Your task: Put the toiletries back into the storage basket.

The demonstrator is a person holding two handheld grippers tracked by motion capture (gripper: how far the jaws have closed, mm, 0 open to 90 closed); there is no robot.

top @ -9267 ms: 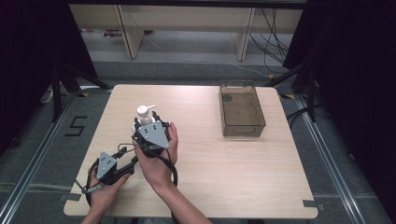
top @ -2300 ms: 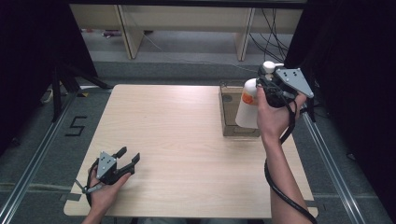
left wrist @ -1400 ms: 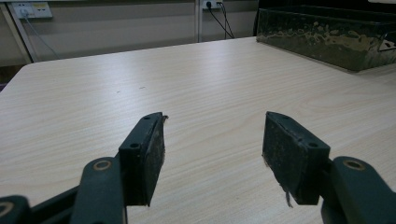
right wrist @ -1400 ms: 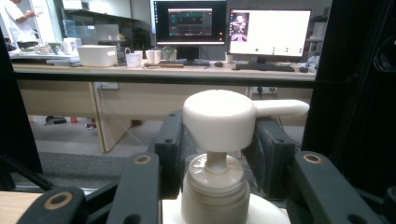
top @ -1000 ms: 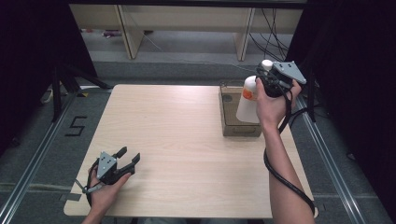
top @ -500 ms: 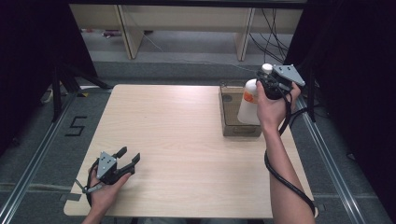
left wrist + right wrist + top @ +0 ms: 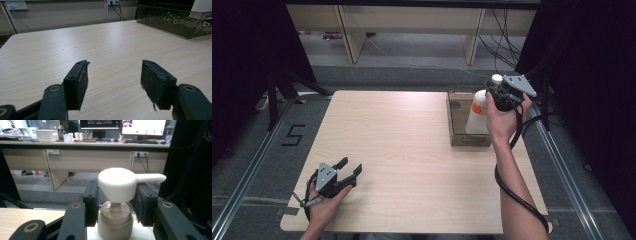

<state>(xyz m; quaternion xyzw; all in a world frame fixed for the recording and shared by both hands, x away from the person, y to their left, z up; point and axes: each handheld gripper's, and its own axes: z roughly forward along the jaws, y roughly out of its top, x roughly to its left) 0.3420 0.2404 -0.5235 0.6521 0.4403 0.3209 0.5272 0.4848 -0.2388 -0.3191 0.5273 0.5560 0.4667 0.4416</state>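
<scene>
The table (image 7: pixel 412 150) is carrying a clear bin (image 7: pixel 459 131) at its far right. Your right gripper (image 7: pixel 498 95) is clamping a pump bottle (image 7: pixel 475 117) by the neck, holding it upright over the bin, while your left gripper (image 7: pixel 348 172) is resting near the front left corner, jaws spread wide.

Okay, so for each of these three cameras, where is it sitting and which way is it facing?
High view: above the person's side, looking forward and down on the pale wooden table; both forearms show.
Left gripper view: low over the table, along the open left gripper, toward the clear brownish plastic bin.
Right gripper view: along the right gripper, shut on the white pump bottle, facing a desk.
Shared: the bin, in high and left gripper views.
</scene>
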